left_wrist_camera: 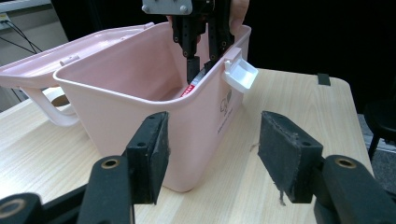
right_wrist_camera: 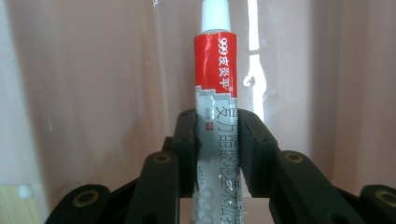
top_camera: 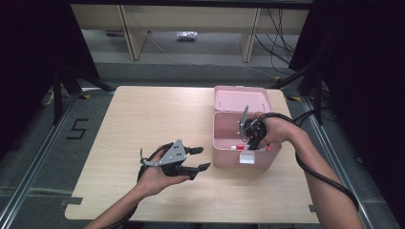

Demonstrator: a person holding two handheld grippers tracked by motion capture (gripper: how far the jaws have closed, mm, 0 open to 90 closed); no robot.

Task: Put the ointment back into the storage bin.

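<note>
Partly box-hidden (top_camera: 224,143), claw-held tube (right_wrist_camera: 215,93)

Light wooden table (top_camera: 143,124) with rounded corners, standing on a grey floor (top_camera: 43,157); a black "5" (top_camera: 76,129) is marked on the floor left of the table, and metal rails (top_camera: 28,176) run along the floor on both its sides. Beyond the table's far edge: pale wooden furniture legs (top_camera: 131,33), loose black cables (top_camera: 279,33) to the right of them, and a small silvery packet (top_camera: 186,36) lying on the floor between the legs. Black curtains (top_camera: 33,52) hang to the table's left and right, with black stand legs (top_camera: 67,83) at the foot of the left one.
</note>
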